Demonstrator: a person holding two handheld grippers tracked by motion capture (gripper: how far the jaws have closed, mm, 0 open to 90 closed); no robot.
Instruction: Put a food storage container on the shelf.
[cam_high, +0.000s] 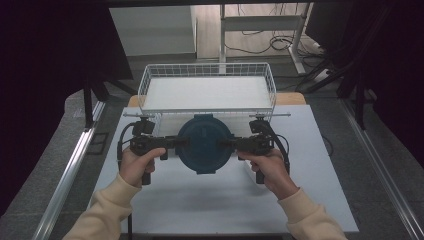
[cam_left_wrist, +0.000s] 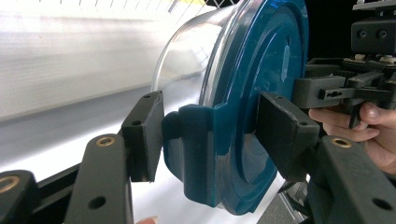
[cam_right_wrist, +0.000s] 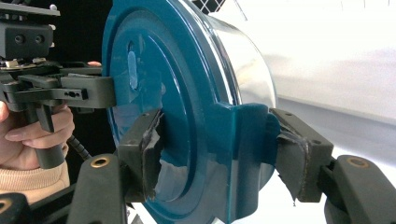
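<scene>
Both clamped now: left hand-held gripper (cam_high: 181, 142) and right hand-held gripper (cam_high: 226, 144) each pinch a side latch of the round clear container with teal lid (cam_high: 205, 142). Right behind it stands the white wire basket (cam_high: 207, 70), raised over the white desk (cam_high: 210, 200).

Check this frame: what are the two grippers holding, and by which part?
Both hold one clear container with a blue lid. The left gripper clamps the lid's side latch tab; the right gripper clamps the latch tab on the opposite side.
</scene>
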